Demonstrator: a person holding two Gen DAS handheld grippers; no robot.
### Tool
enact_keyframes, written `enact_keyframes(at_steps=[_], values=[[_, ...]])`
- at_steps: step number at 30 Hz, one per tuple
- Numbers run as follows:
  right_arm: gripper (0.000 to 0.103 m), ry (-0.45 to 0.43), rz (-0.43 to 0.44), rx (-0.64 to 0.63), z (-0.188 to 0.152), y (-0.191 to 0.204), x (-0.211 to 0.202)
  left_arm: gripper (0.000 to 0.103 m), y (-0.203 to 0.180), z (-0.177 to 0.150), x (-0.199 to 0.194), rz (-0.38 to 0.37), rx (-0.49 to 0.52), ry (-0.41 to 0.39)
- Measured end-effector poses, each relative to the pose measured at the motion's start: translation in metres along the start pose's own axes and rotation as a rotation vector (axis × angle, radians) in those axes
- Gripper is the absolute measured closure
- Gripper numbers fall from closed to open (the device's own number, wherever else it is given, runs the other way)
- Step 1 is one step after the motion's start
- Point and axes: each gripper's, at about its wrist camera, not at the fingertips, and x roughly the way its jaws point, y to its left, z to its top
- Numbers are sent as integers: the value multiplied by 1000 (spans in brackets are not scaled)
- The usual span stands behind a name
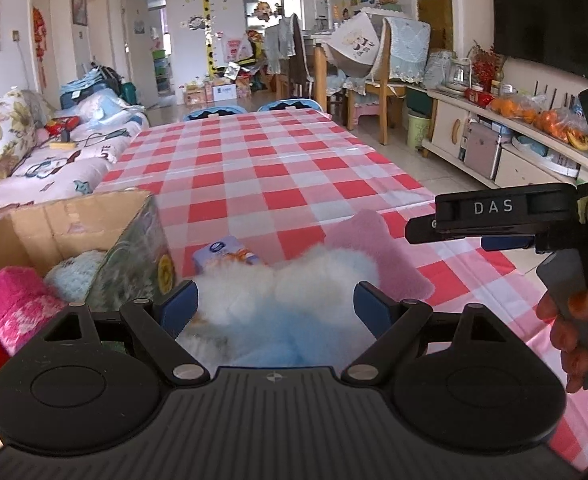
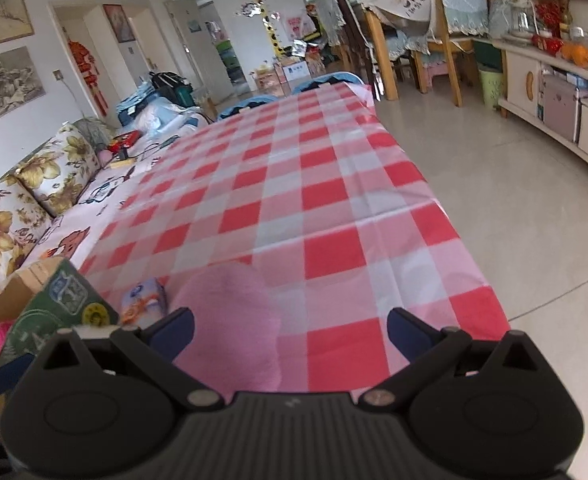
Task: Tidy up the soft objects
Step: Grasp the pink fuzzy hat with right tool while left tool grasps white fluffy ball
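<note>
A fluffy white and blue soft toy (image 1: 281, 304) lies on the checked table between the fingers of my left gripper (image 1: 275, 306), whose jaws stand wide open around it. A pink soft cloth (image 1: 378, 252) lies just behind the toy; it also shows in the right wrist view (image 2: 229, 320). My right gripper (image 2: 289, 332) is open and empty above the cloth's near end; it shows from the side in the left wrist view (image 1: 494, 220). A cardboard box (image 1: 73, 224) at the left holds a pink knitted item (image 1: 17, 304) and a pale blue knitted item (image 1: 73, 276).
A small tissue pack (image 1: 229, 258) lies between the box and the toy, and shows in the right wrist view (image 2: 143, 300). The table (image 2: 314, 184) has its right edge close by, with floor beyond. A sofa (image 1: 33, 152) runs along the left.
</note>
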Motion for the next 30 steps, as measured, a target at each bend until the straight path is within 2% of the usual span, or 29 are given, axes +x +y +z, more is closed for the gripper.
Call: enact_keyframes(at_steps=[4,9,14,20,23,27,29,30], values=[[1,11,14,50,1,-8,7,0,-5,-2,10,-29,25,27],[1,28,76,113,2,-10,16,0,-7,-6,19,-25,57,59],[1,40,107,108,0,-1,25,0,-10,-9,23,-37,68,75],[3,72,146,111,-4,6,41,0,-15,-14,29,-8,97,96],[9,84,159,117,-5,6,45,0,-13,-13,29,-3,78,88],[19,114,214,164,-8,2,50,0,-15,-11,32,5,77,79],[27,131,246,191,-9,0,53,0,-17,-12,33,10,82,73],[27,140,262,205,-9,1,54,0,-16,-12,34,14,83,70]])
